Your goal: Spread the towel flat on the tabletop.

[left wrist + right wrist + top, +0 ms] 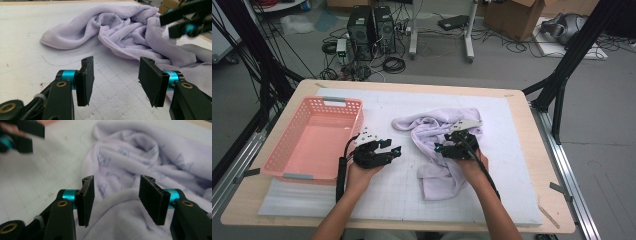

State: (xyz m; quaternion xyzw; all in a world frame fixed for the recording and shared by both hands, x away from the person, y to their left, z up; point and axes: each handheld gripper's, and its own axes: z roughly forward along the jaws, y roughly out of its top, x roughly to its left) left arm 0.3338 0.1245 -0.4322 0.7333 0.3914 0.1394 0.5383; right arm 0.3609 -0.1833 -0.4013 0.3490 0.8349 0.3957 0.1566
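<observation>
A crumpled lilac towel (437,125) lies on the white gridded mat (387,200), right of its middle. My left gripper (396,146) hovers just left of the towel, pointing toward it, jaws open and nothing between them (116,75). In the left gripper view the towel (120,27) lies ahead of the jaws, with the right gripper (180,20) at the upper right. My right gripper (438,148) hangs over the towel's lower fold, pointing left. It (116,195) is open, with the towel (150,157) beneath and behind the pads but not pinched.
A pink slotted basket (357,125) stands empty on the mat's left side, close to my left hand. The wooden table edge (542,150) runs along the right. Computers, cables and boxes sit on the floor beyond the far edge.
</observation>
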